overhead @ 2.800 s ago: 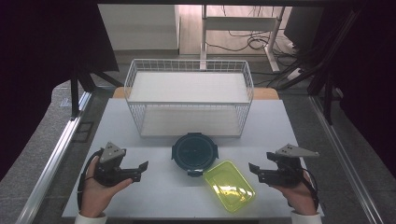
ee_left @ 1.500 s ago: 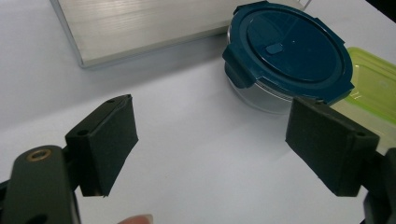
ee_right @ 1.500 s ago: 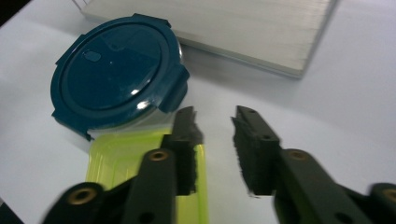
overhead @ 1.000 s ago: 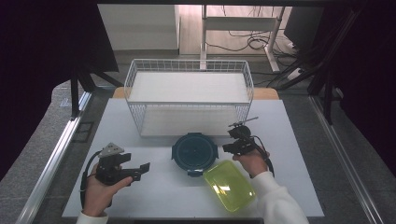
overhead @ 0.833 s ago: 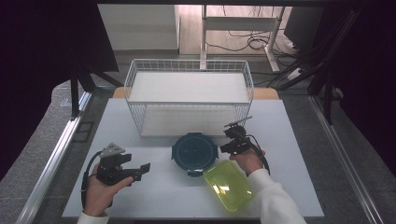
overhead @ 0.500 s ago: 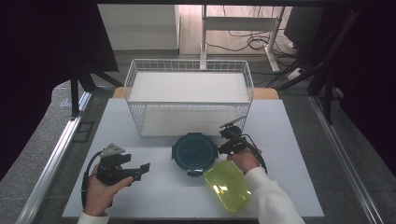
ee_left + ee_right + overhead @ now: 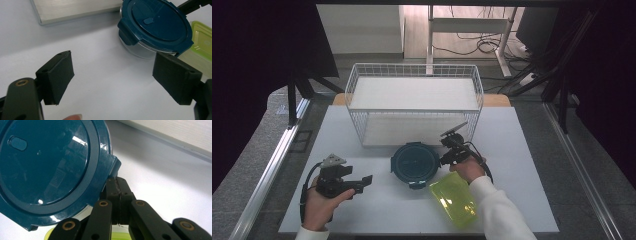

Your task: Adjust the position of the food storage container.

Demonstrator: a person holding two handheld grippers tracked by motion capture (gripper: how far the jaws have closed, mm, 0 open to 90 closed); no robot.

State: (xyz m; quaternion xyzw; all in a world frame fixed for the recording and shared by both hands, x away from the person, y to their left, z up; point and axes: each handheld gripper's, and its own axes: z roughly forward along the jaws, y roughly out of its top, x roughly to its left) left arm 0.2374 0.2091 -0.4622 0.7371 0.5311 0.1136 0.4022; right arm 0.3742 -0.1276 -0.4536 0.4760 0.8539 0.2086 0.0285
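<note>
High view: right gripper [image 7: 446, 161], jaws pressed together, met the round blue-lidded container [image 7: 414, 164] at its right edge.
Wire basket [image 7: 414, 107] stood just behind, yellow-green box [image 7: 454, 199] near right; left gripper [image 7: 362, 182] waited spread on bare table [image 7: 377, 210].

No readable text, label, brand, number or sign anywhere. Round dark-blue plastic lid [image 7: 47, 167] on clear container: plain, just small oval raised tab, glossy reflections, no lettering. Yellow-green translucent rectangular container [image 7: 454, 199]: faint embossed marks on top in left gripper view, too small to read. White wire basket [image 7: 414, 102]: unmarked.
</note>
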